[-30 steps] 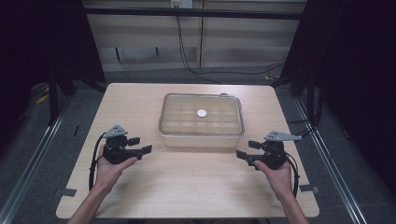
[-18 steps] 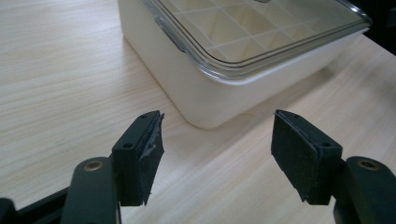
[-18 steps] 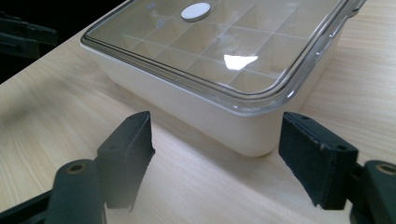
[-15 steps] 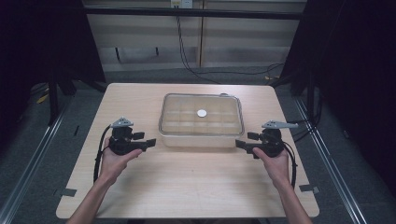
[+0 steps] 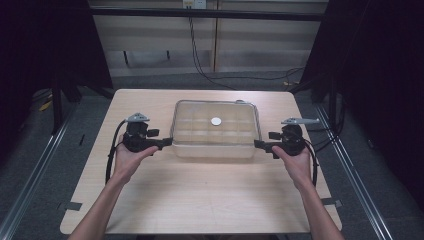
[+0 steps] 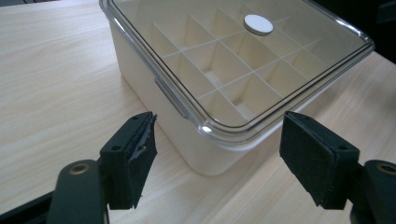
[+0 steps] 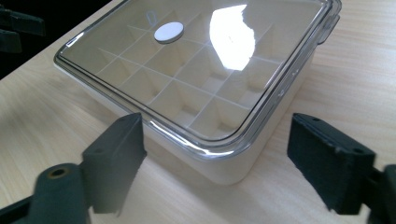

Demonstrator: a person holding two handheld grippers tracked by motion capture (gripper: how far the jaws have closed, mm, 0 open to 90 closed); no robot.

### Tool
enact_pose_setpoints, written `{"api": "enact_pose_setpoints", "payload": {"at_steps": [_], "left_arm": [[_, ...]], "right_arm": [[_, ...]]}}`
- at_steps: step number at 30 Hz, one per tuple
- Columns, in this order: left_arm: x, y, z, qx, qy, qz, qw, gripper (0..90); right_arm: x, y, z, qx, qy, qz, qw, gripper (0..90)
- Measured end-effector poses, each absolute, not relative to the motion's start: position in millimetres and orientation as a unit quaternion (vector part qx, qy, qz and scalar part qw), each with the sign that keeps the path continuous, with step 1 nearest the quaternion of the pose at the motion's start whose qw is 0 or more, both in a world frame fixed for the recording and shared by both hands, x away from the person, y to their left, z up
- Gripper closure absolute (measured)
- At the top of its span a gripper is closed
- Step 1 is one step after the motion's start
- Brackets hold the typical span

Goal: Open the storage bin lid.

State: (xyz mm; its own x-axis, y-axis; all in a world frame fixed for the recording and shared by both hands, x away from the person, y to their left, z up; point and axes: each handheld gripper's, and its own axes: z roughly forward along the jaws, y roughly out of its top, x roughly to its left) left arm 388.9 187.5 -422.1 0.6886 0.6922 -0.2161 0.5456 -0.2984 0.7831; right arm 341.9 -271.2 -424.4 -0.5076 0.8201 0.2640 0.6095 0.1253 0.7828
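Risk here: the 2 grippers close unevenly on the box (image 5: 216, 131), mid-table, and it skews or its clear lid (image 6: 243, 60) pops (a slick rim). Left gripper (image 6: 217, 156) and right gripper (image 7: 215, 161) have just been opening, jaws wide, each framing a near corner, touching nothing.

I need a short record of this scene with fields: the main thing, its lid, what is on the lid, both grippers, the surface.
main thing: white box with divided compartments, which look empty
lid: clear lid, on the box
on the lid: small white round disc
left gripper: jaws just opened wider, at the box's left near corner, nothing pressed
right gripper: jaws just opened wider, at the box's right near corner, nothing pressed
surface: wooden table
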Motion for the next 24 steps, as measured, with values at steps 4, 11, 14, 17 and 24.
{"api": "enact_pose_setpoints", "payload": {"at_steps": [4,11,14,17,24], "left_arm": [[399,181,-420,0.801,0.39,0.094,0.444,28.7],[412,172,-415,0.787,0.397,0.091,0.464,29.0],[417,169,-414,0.79,0.399,0.092,0.457,29.8],[424,168,-416,0.79,0.403,0.091,0.453,29.7],[437,162,-423,0.802,0.399,0.082,0.437,25.6]], "right_arm": [[355,-272,-420,0.485,0.74,0.452,0.115,19.3],[376,-267,-412,0.485,0.742,0.447,0.118,18.3],[383,-269,-409,0.481,0.738,0.458,0.117,22.9],[387,-267,-408,0.482,0.738,0.456,0.121,20.3],[403,-264,-426,0.499,0.742,0.436,0.106,18.8]]}}
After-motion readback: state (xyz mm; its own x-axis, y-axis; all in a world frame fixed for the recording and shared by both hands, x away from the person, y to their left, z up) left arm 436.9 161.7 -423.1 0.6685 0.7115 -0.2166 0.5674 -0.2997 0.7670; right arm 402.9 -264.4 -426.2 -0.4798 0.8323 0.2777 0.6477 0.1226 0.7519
